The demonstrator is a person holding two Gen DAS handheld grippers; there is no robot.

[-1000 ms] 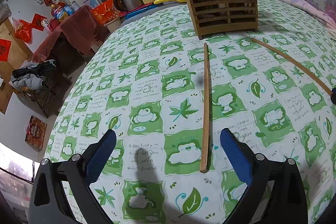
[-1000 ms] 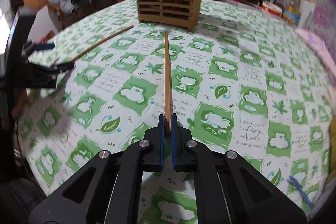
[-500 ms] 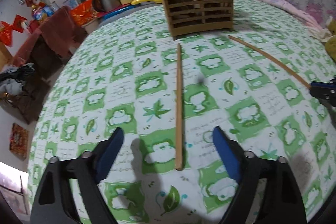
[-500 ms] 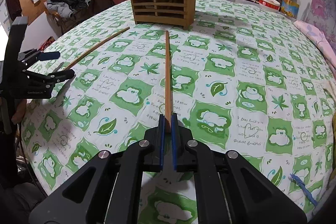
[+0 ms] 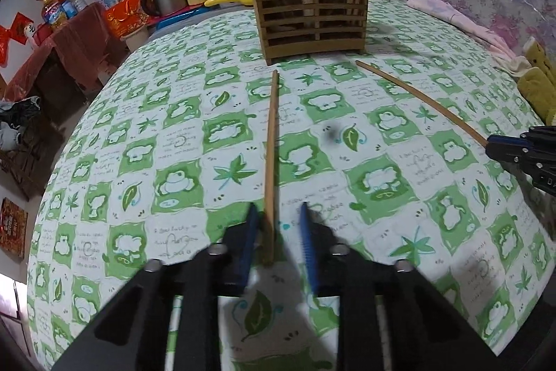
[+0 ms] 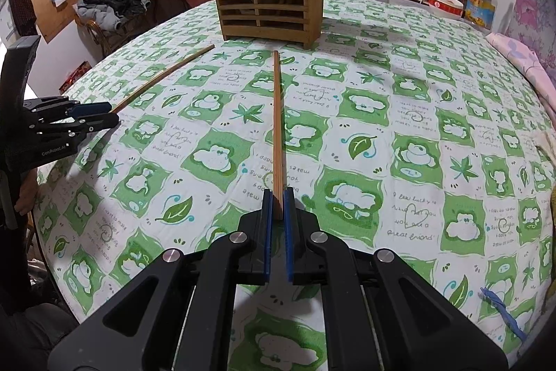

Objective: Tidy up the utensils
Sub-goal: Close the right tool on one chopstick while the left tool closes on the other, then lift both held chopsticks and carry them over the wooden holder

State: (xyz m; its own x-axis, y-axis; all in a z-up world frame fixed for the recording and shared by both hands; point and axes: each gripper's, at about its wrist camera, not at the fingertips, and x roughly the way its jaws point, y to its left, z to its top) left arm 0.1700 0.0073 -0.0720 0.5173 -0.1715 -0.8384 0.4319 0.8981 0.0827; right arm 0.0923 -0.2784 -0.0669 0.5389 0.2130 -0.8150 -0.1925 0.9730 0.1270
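The right gripper (image 6: 277, 197) is clamped on the near end of one chopstick (image 6: 277, 127), which points at the wooden utensil holder (image 6: 269, 6) — the left gripper (image 5: 278, 214) straddles the other chopstick (image 5: 271, 155), narrowed but with a gap (fingers blurred). Both chopsticks lie on the green-patterned tablecloth (image 6: 399, 127).

Left gripper (image 5: 277, 225) motion-blurred; contact with near chopstick (image 5: 270, 162) indeterminate. Utensil holder (image 6: 267, 6) top and contents cropped by upper edge. Right gripper (image 5: 521, 152) body cut off at right edge. Worktop (image 6: 417, 113) print text illegible.
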